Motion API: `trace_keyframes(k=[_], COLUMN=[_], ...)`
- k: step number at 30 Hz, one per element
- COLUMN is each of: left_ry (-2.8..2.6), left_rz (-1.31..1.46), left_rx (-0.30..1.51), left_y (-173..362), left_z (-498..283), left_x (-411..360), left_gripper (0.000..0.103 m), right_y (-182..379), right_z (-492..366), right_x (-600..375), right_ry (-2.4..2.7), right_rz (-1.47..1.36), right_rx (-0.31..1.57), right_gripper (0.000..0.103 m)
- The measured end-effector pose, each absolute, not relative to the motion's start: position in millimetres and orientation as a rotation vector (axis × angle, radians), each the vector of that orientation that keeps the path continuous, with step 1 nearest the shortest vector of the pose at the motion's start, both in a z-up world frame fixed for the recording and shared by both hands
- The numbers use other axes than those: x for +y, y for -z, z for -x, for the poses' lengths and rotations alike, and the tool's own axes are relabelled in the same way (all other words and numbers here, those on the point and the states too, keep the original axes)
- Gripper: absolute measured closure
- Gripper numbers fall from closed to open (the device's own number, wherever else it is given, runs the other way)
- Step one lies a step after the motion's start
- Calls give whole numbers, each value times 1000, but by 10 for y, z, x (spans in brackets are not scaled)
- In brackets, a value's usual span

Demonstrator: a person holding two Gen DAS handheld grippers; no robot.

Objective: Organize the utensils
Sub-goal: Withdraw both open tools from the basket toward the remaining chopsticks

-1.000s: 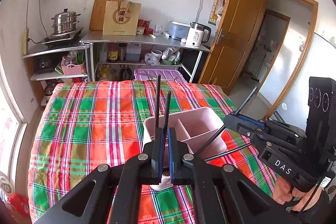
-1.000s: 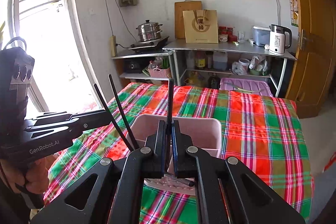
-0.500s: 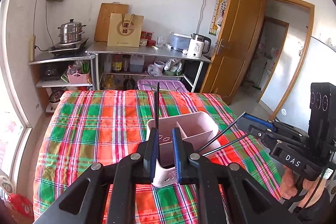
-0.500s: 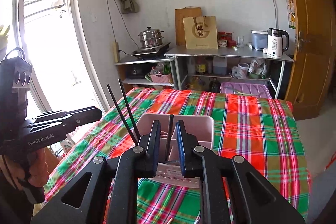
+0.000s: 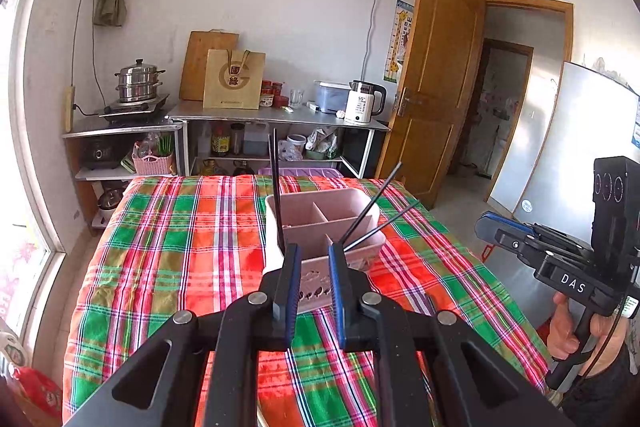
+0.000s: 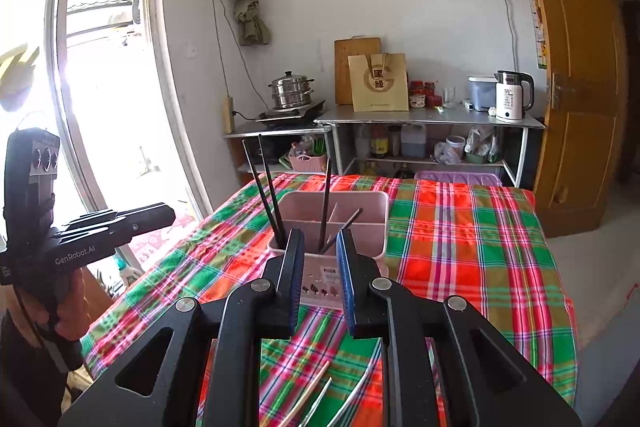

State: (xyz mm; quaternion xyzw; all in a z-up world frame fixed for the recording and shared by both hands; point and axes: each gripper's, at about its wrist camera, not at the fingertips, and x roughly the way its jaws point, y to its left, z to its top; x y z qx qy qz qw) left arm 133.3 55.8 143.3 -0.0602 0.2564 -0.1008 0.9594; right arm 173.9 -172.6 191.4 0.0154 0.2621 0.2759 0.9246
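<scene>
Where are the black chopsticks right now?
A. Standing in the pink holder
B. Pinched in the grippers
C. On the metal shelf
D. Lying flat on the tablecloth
A: the black chopsticks stand tilted inside the pink holder, while the right gripper and left gripper are both open and hold nothing.

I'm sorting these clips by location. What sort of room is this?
Most likely a home kitchen and dining room: a steamer pot on a small cooktop, an electric kettle on a metal shelf, and a table with a plaid cloth.
</scene>
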Motion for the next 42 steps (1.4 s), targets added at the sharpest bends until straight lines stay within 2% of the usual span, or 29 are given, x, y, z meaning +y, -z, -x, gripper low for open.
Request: trace_keyframes(k=[21,42], left_ry=[191,129], left_rz=[115,165], left_rx=[578,738], left_y=[-669,-86], left_z=[-383,-472], left_x=[320,497], left_gripper=[90,89], right_y=[-1454,-1009], right_z=[-930,-988], right_x=[-2119,-2131], right_ry=[-494,-463], right_rz=[-49,-71], right_rx=[580,717], right_gripper=[86,86])
